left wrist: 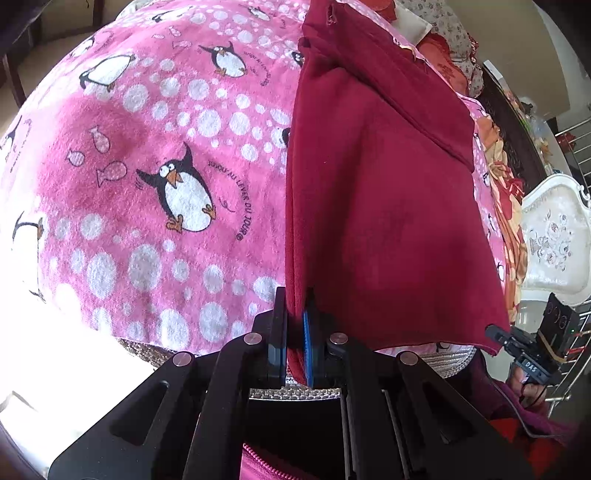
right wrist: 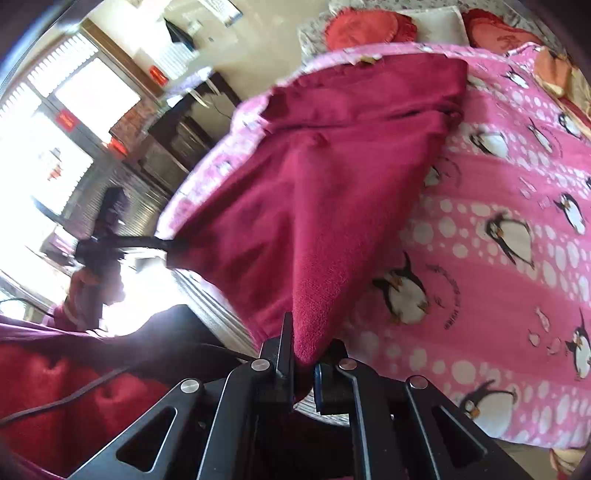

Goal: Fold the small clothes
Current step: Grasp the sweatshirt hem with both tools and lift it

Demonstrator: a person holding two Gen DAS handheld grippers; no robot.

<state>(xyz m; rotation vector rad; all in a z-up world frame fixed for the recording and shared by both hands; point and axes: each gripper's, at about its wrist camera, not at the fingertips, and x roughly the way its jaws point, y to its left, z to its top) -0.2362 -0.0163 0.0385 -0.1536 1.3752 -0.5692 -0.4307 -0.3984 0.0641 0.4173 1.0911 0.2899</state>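
Note:
A dark red fleece garment lies partly on a pink penguin blanket, its near edge lifted. My left gripper is shut on its near left corner. My right gripper is shut on the other near corner of the same garment. The right gripper also shows in the left wrist view, at the garment's right corner. The left gripper shows in the right wrist view, at the garment's far left corner. The cloth hangs stretched between them.
The pink blanket covers a bed. Red and cream pillows lie at its head. A white ornate chair and metal railings stand to the right. Dark cabinets and bright windows stand beyond the bed's left side.

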